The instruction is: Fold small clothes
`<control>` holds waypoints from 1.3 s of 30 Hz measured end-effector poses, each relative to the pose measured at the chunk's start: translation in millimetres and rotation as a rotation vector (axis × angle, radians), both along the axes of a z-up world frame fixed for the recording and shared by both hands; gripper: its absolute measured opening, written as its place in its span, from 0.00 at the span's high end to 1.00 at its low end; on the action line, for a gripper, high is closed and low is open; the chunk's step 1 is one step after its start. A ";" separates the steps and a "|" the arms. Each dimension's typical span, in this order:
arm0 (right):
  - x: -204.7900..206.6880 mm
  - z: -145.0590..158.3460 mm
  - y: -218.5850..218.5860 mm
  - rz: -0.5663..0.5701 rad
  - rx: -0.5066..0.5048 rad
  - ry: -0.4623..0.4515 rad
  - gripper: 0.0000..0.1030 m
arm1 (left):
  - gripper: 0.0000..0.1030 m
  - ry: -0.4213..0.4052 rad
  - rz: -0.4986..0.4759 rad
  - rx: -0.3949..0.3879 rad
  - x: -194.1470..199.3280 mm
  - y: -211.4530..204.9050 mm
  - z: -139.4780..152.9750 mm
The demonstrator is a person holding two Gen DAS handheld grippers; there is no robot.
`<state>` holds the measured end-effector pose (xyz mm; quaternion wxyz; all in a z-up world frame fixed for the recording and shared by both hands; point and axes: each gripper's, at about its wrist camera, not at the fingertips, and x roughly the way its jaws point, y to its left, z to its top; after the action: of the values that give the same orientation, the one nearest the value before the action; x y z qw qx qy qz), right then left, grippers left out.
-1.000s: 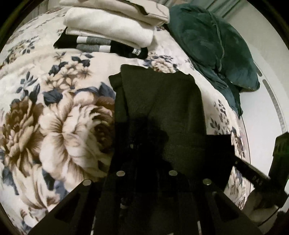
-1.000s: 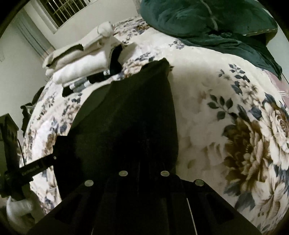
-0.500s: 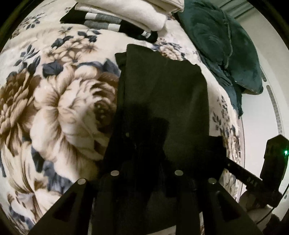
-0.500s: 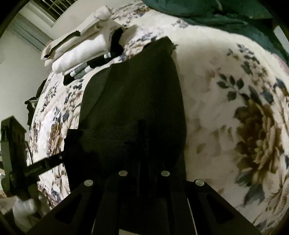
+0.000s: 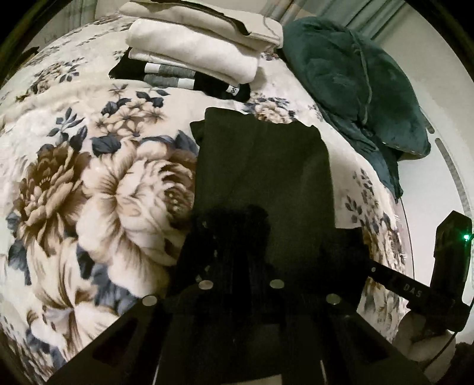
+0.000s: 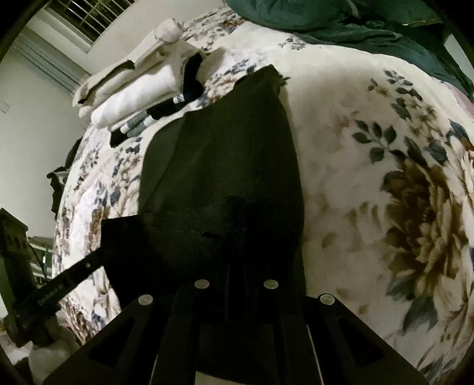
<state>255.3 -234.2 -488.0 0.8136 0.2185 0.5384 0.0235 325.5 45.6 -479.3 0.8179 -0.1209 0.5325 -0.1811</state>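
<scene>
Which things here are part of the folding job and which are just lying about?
In the job: black garment, left gripper, right gripper, stack of folded clothes.
Lying about: green blanket, floral bedspread.

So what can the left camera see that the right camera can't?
Only the left wrist view shows the right gripper from the side, and the whole dark green blanket.

Only the right wrist view shows the left gripper from the side, the window and the wall.

Both show the black garment lying on the flowered bedspread, with both grippers shut on its near edge, and the pile of folded clothes behind it.
</scene>
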 end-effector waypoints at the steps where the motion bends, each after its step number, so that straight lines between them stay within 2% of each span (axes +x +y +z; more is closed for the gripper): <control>1: -1.6 3.0 0.0 0.001 0.002 -0.005 0.94 | 0.95 -0.001 0.000 -0.005 -0.5 -0.1 1.6; 9: -5.3 32.9 -10.8 -0.019 0.046 -0.050 0.94 | 0.96 -0.037 0.036 -0.059 6.7 6.2 26.6; 13: 11.8 49.0 -22.5 -0.042 0.061 -0.073 0.94 | 0.96 -0.057 0.046 -0.082 27.9 7.5 39.3; 16: 43.9 59.4 -32.4 -0.055 0.041 -0.098 0.94 | 0.96 -0.064 0.062 -0.107 55.1 7.4 44.0; 21: 116.2 68.7 -44.4 -0.059 -0.016 -0.133 0.94 | 0.96 -0.063 0.069 -0.140 128.9 -2.6 41.4; 25: 188.3 52.7 -48.5 -0.035 -0.076 -0.101 0.94 | 0.96 -0.034 0.053 -0.110 184.9 -14.6 21.7; 27: 214.2 41.6 -48.2 -0.017 -0.123 -0.083 0.94 | 0.96 -0.015 0.049 -0.071 210.7 -19.6 7.8; 32: 265.0 4.4 -51.4 0.015 -0.216 -0.013 0.94 | 0.95 0.031 0.039 -0.004 239.0 -23.2 -21.2; 35: 274.6 -17.3 -54.5 0.024 -0.211 0.049 0.94 | 0.92 0.067 0.051 -0.032 239.2 -17.4 -28.1; 37: 273.8 -25.3 -60.3 0.026 -0.161 0.087 0.94 | 0.92 0.069 0.058 -0.033 230.8 -10.7 -22.2; 39: 269.7 -27.2 -71.6 0.032 -0.069 0.122 0.81 | 0.86 0.079 0.069 -0.035 221.7 -4.1 -15.1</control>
<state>525.0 -305.8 -515.2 0.7856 0.1829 0.5910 0.0047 547.2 41.5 -494.4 0.7997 -0.1606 0.5568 -0.1570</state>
